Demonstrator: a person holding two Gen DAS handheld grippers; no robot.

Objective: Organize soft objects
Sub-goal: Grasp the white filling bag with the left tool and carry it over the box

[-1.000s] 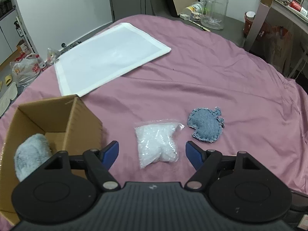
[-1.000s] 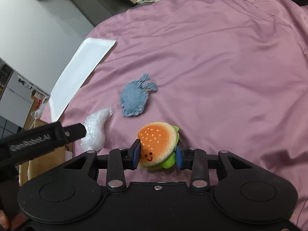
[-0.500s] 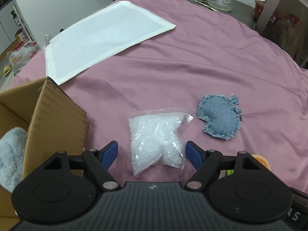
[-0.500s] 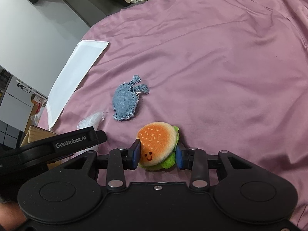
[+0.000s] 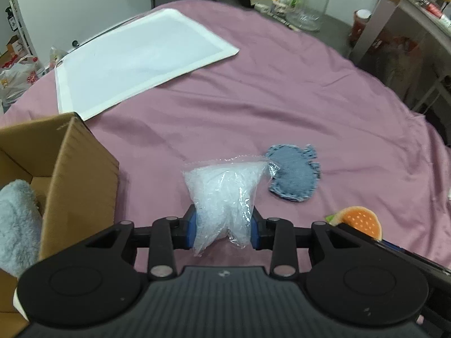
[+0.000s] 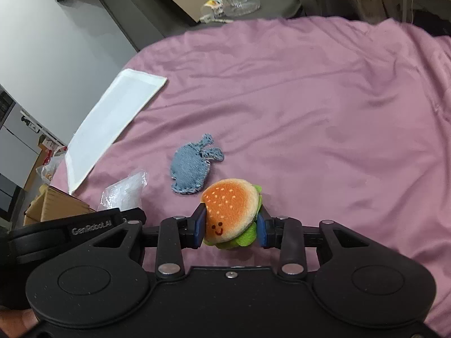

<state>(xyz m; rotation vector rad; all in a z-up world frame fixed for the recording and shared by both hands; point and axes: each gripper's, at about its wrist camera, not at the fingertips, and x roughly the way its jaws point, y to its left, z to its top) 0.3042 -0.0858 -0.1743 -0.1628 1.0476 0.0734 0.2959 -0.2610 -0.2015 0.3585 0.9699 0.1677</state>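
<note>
My left gripper point(image 5: 224, 229) is shut on a clear plastic bag of white filling point(image 5: 225, 191), squeezing its near end. The bag point(image 6: 124, 190) also shows at the left of the right wrist view. A denim pouch point(image 5: 294, 176) lies flat on the pink cloth just right of the bag; the denim pouch point(image 6: 193, 167) sits ahead of my right gripper. My right gripper point(image 6: 229, 225) is shut on a plush burger point(image 6: 231, 211) with a smiling face. The burger point(image 5: 359, 222) peeks in at the right of the left wrist view. An open cardboard box point(image 5: 70, 174) at the left holds a grey fluffy item point(image 5: 17, 222).
A white flat pad point(image 5: 141, 59) lies at the far left of the pink-covered table point(image 5: 282, 98). A glass jar point(image 5: 311, 0), bottles and cardboard stand beyond the far edge. Shelving and bags line the right side. A person's fingertip point(image 6: 17, 319) shows at bottom left.
My left gripper went from open around the bag to shut on it. The right gripper, still holding the burger, shifted a little relative to the denim pouch.
</note>
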